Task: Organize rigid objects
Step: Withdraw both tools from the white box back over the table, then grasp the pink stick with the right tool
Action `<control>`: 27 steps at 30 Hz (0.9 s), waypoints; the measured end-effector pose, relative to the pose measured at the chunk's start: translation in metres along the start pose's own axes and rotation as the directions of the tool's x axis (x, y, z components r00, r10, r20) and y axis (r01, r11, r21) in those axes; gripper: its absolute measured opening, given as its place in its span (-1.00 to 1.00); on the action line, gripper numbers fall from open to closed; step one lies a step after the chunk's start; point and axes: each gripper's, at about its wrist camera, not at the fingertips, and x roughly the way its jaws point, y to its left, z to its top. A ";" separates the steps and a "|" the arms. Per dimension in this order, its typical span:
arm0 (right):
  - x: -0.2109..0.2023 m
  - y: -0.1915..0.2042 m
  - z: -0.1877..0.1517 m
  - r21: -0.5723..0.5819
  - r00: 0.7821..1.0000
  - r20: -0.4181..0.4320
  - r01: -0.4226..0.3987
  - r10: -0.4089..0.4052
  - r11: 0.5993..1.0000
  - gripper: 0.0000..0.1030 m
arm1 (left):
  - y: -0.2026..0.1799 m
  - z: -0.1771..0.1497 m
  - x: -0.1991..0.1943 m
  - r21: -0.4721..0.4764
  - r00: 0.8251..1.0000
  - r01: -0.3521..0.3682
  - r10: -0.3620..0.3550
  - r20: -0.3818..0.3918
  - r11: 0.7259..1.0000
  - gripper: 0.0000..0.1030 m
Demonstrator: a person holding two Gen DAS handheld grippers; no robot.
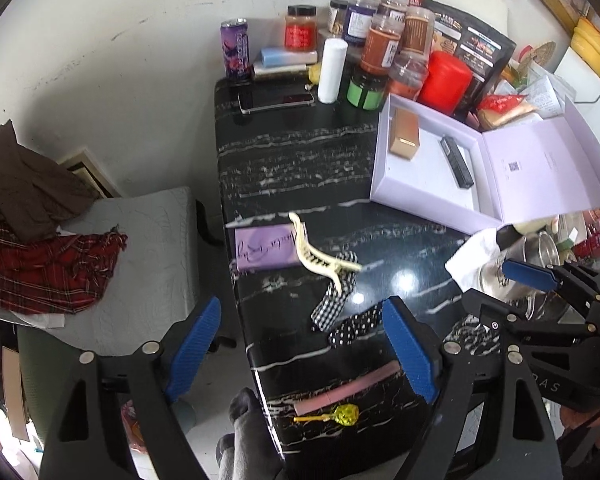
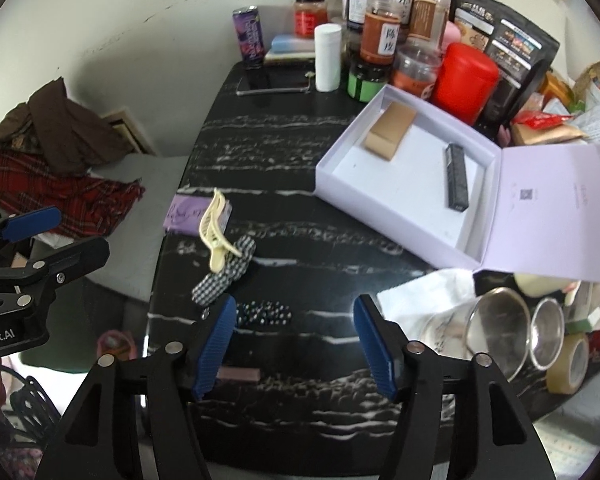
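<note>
Both tools hang above a black marble-patterned counter (image 2: pixel 284 160), pointing steeply down at it, and both are released with nothing between their blue pads. The left tool (image 1: pixel 304 352) spreads wide over the near-left part of the counter; seen from its own camera, a pink bar (image 1: pixel 346 390) and a yellow lollipop (image 1: pixel 332 416) lie close together at about 6 o'clock, near the counter's front edge. The right tool (image 2: pixel 296 348) hovers over bare counter, with a black dotted hair clip (image 2: pixel 262 314) just beyond its left pad and a small pink bar end peeking beside that pad. Toward 10 o'clock from the right tool, a cream claw clip (image 2: pixel 216 236) lies across both a purple card box (image 2: pixel 188 214) and a checked hair clip (image 2: pixel 224 276), touching each. At 1 o'clock an open lilac box (image 2: pixel 340 184) sits with its lid folded flat to the right; inside it a tan carton (image 2: pixel 388 132) lies in the far corner and a dark slim box (image 2: pixel 456 178) lies well apart from it, nearer the hinge. Jars, a red canister (image 2: pixel 466 80), a white tube (image 2: pixel 327 58), a purple can (image 2: pixel 249 36) and a phone (image 2: pixel 274 80) crowd the far end at 12 o'clock. Glass cups (image 2: pixel 496 328) and a roll of tape (image 2: pixel 568 364) lie at 3 o'clock.
</note>
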 end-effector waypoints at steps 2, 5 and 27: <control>0.004 0.002 -0.003 -0.005 1.000 -0.010 -0.008 0.008 1.000 0.20 | 0.001 -0.007 0.003 0.006 1.000 0.007 -0.007 -0.013 1.000 0.62; 0.011 0.006 -0.010 -0.019 0.999 -0.028 -0.020 0.019 1.000 0.20 | 0.003 -0.016 0.008 0.010 0.999 0.020 -0.020 -0.038 1.000 0.62; 0.078 0.057 -0.063 -0.302 0.979 -0.185 -0.143 0.090 0.942 0.20 | 0.034 -0.091 0.054 -0.127 0.971 0.028 -0.057 -0.231 0.992 0.62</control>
